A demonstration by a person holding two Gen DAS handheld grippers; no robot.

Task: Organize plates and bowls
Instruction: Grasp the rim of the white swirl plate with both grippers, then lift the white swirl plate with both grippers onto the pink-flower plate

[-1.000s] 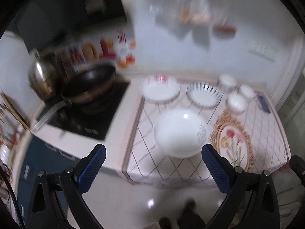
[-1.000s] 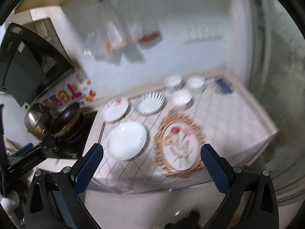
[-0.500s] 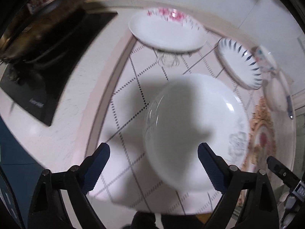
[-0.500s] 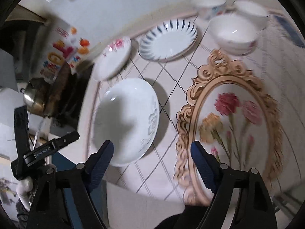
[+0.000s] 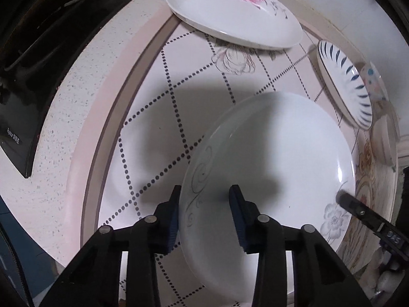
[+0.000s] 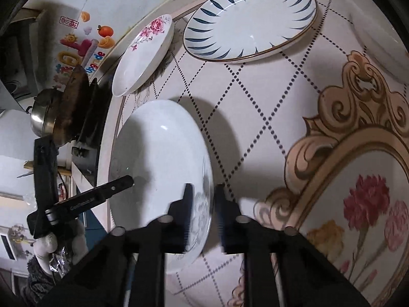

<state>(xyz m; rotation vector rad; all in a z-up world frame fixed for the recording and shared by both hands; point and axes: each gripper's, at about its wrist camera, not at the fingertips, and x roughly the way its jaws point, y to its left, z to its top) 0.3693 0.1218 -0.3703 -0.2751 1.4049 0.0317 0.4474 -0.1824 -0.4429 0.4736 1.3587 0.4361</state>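
White plate (image 5: 276,158) with grey scrolls and flower, rim straddled by both half-closed tongs (image 5: 204,204) (image 6: 202,204).

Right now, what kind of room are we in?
Most likely a home kitchen. A black cooktop sits in the counter with a steel pot on it, and plates like the blue-striped plate lie on a patterned tablecloth.

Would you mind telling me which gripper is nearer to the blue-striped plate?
Right. The right gripper straddles the white plate's rim on the side facing the blue-striped plate; the left gripper straddles the opposite rim.
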